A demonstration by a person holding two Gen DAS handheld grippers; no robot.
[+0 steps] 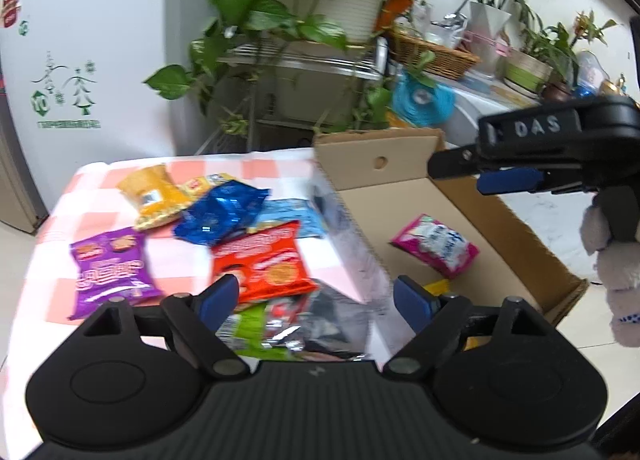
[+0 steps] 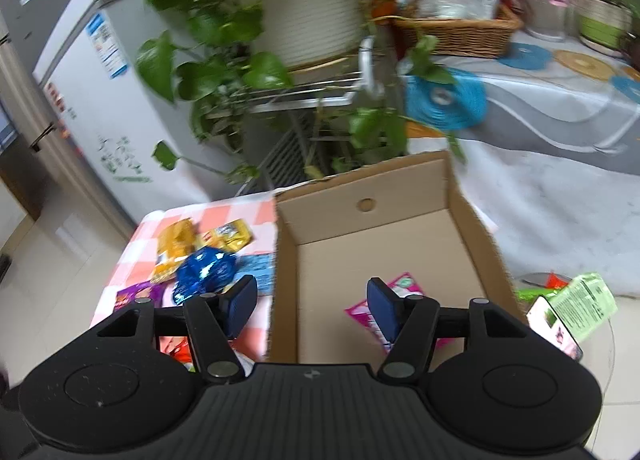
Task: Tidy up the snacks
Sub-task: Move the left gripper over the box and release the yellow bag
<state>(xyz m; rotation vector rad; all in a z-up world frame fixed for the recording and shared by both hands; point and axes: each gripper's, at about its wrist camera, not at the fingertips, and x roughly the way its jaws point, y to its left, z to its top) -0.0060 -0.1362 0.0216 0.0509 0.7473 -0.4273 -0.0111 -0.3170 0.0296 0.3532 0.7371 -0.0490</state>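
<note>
Checked cloth (image 1: 100,188) carries loose snack packets (image 1: 224,216) left of the cardboard box (image 2: 472,236) holding a pink packet (image 1: 436,246), while only the right view shows a phone (image 2: 554,326); left gripper (image 1: 316,298) and right gripper (image 2: 312,302) gape wide, empty.

Checked tablecloth (image 1: 280,164) carries scattered snack packets (image 1: 264,260) beside cardboard box (image 1: 532,244).

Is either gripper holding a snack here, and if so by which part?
Nothing is held. The left gripper and right gripper are both open and empty.
</note>
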